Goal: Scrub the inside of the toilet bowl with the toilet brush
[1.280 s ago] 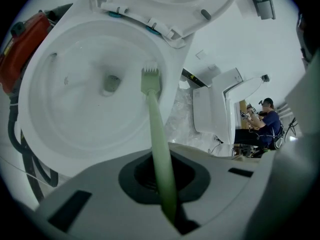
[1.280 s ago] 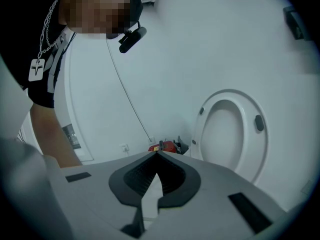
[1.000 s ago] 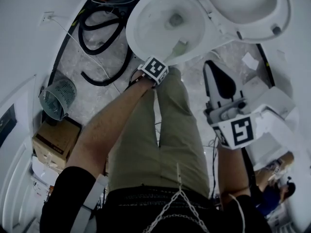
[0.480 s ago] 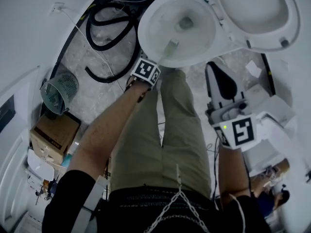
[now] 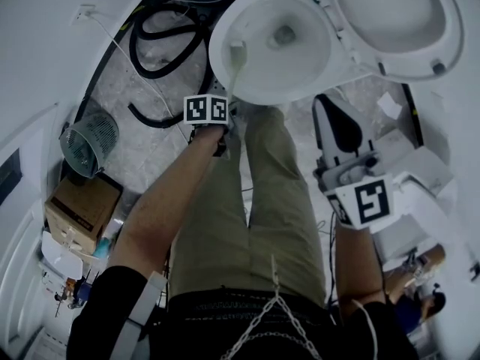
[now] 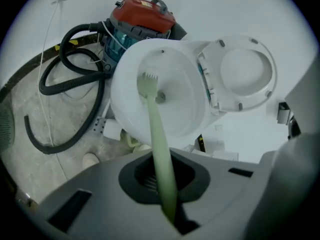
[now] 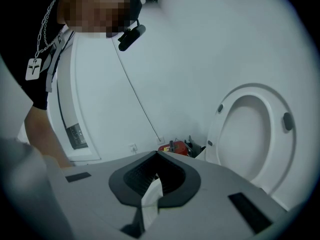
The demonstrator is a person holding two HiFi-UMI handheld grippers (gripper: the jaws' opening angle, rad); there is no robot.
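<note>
- Leftward is where the brush head has travelled: a second ago it lay low in the middle of the bowl, near the person's leg, and now it sits against the bowl's left wall, just under the rim. The marker cube on the left gripper has swung left with it.
- The left gripper is clamped on the pale green handle of the toilet brush. The handle runs from between the jaws straight up into the toilet bowl.
- The bristles touch the inner wall beside the drain opening, not in it.
- The right gripper hangs off to the person's right, away from the bowl. Its jaws are closed on a folded strip of white paper, and it has barely shifted over the second.
- Seat and lid are both tipped up against the wall, so the bowl is fully open.
- A red-topped vacuum cleaner and its black hose lie on the floor just behind and left of the toilet, clear of the brush.
- Progress, as I judge it: scrubbing is under way. The lower middle and left side have had a pass, and the right wall, far wall and drain seem still to do. The porcelain shows no stain, so cleanliness cannot be read.
</note>
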